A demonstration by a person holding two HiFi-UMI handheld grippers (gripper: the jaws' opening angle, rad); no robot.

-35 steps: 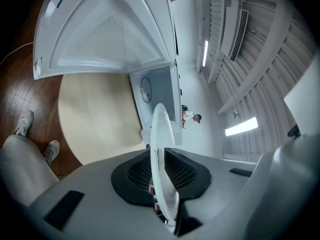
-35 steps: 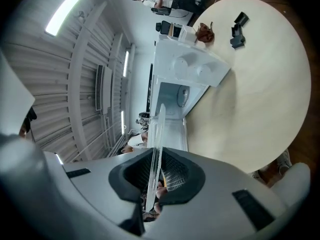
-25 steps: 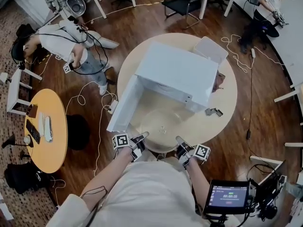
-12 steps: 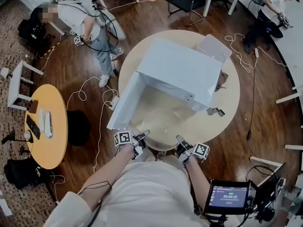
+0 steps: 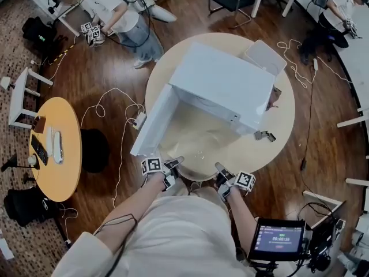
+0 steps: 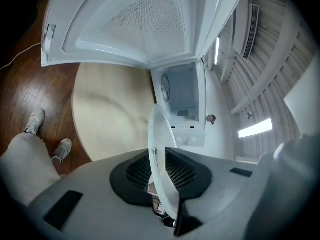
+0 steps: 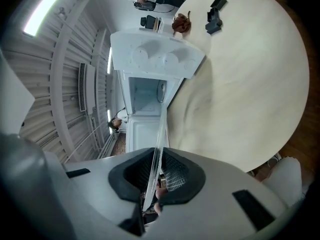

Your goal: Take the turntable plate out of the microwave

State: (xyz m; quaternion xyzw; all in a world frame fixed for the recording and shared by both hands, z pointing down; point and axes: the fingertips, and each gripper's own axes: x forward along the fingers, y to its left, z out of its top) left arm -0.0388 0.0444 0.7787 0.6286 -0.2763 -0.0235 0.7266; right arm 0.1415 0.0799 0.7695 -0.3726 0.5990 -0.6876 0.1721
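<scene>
The clear glass turntable plate (image 5: pixel 199 153) hangs outside the white microwave (image 5: pixel 222 85), just above the near part of the round table (image 5: pixel 277 137). My left gripper (image 5: pixel 173 166) is shut on the plate's left rim and my right gripper (image 5: pixel 221 171) on its right rim. The plate (image 6: pixel 161 154) runs edge-on between the left gripper's (image 6: pixel 162 186) dark pads in the left gripper view. It shows as a thin glass line (image 7: pixel 160 129) pinched in the right gripper (image 7: pixel 152 181) in the right gripper view. The microwave door (image 5: pixel 151 123) stands swung open to the left, and the cavity (image 6: pixel 182 91) looks bare.
A small black object (image 5: pixel 262 135) lies on the table right of the microwave, with a white tray (image 5: pixel 264 56) behind it. A yellow side table (image 5: pixel 55 154) stands to the left and a tablet on a stand (image 5: pixel 278 239) at lower right. Cables cross the floor. A person (image 5: pixel 121 10) stands at top left.
Both grippers have sunk a little with the plate, toward the table's near edge. The person at the back left has walked further toward the top of the view.
</scene>
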